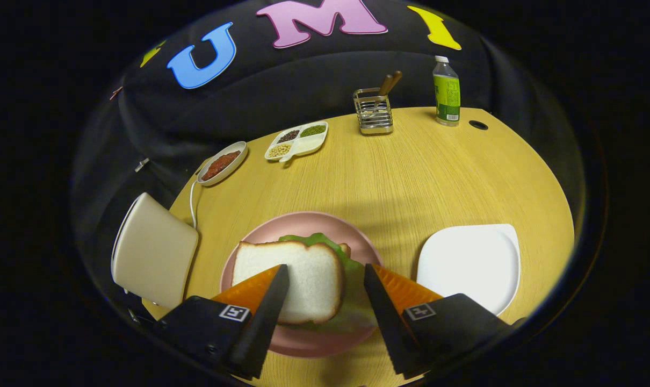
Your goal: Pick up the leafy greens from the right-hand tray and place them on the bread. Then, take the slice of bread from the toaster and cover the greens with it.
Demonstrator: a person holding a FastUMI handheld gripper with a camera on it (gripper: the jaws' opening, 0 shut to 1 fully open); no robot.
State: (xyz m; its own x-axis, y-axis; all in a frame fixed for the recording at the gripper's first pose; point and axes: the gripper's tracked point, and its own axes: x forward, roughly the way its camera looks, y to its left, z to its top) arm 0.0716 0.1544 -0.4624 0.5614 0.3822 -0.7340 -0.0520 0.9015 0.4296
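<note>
A white bread slice lies on top of the leafy greens, which stick out at its far and right sides. Both rest on a pink plate, and a bit of a lower bread slice peeks out beyond the greens. My gripper is open. Its orange-and-black fingers stand apart on either side of the top slice, just above the plate, and nothing is pressed between them. The cream toaster stands left of the plate. The white tray on the right is bare.
Far across the wooden table sit an oval dish of red sauce, a divided dish of beans and seeds, a wire utensil holder and a green-labelled bottle. The toaster's white cord runs along the table's left edge.
</note>
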